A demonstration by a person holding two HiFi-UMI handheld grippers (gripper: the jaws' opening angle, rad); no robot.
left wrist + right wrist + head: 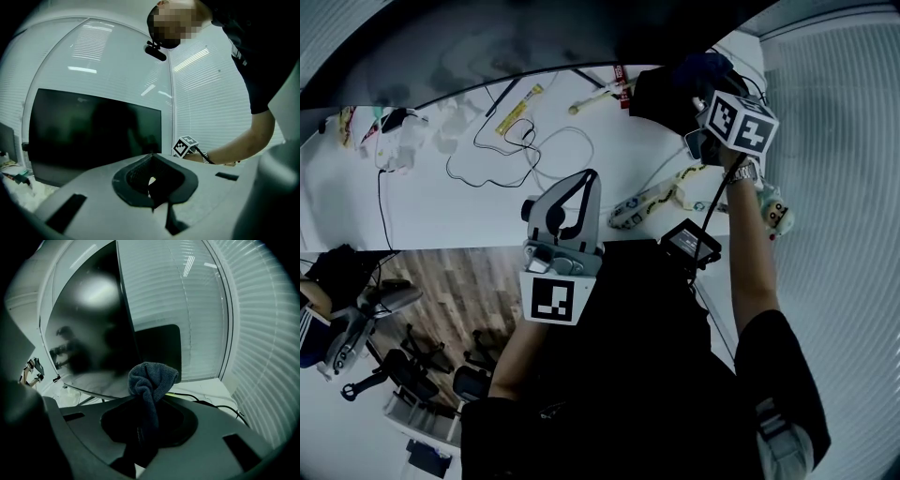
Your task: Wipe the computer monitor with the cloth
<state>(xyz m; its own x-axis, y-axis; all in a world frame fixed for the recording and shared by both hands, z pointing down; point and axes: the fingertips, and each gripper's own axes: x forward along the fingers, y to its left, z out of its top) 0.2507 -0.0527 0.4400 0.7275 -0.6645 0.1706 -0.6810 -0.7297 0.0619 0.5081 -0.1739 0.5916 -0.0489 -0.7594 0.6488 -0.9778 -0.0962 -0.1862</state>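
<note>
Bunched, nubby dark-grey microfibre cloth point(153, 373) pinched in right gripper point(146, 404), near lower edge of glossy black flat monitor point(89, 329) at 10 o'clock; left gripper point(152, 185) pressed together, empty.

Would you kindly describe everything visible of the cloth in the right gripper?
The cloth looks like dark blue-grey, fuzzy terry fabric, bunched into a folded wad. The right gripper is shut on it: the wad sticks out past the jaws, the rest hangs back between them. It sits close to the right edge of the monitor; contact cannot be told.
</note>
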